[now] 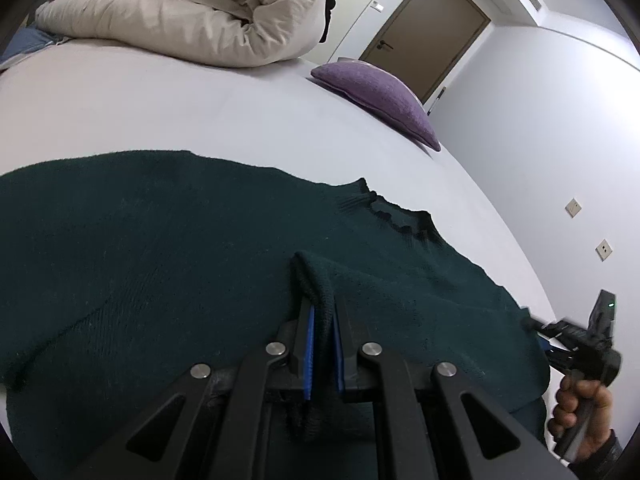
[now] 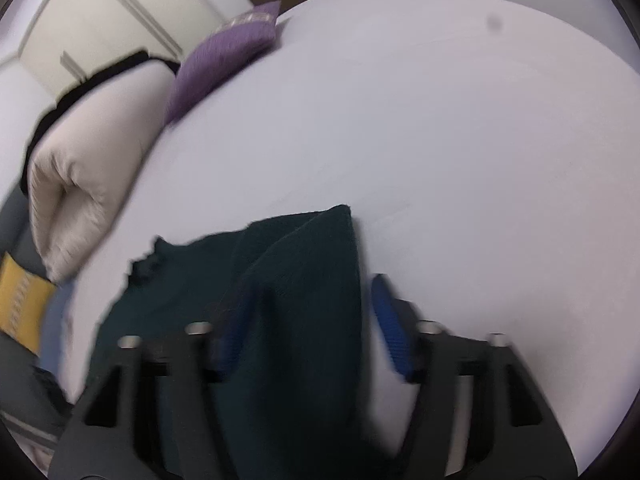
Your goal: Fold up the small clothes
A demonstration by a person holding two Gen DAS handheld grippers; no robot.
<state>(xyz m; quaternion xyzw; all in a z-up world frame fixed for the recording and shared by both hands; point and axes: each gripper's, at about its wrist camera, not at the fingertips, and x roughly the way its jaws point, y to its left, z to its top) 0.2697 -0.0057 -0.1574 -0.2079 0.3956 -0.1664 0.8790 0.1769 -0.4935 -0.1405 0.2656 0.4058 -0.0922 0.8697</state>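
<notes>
A dark green knit sweater (image 1: 160, 248) lies spread on a white bed (image 1: 180, 112). My left gripper (image 1: 323, 320) is shut on a raised fold of the sweater, which stands up between its blue pads. The right gripper shows at the sweater's right edge in the left wrist view (image 1: 540, 330), held by a hand. In the blurred right wrist view, my right gripper (image 2: 308, 316) is open, its blue pads wide apart, with a fold of the sweater (image 2: 304, 280) lying between them.
A rolled beige duvet (image 1: 192, 8) lies at the far side of the bed. A purple cushion (image 1: 380, 96) sits near the far right edge. A brown door (image 1: 428, 36) and wall sockets (image 1: 573, 208) are beyond. A yellow cushion (image 2: 20, 300) sits off the bed.
</notes>
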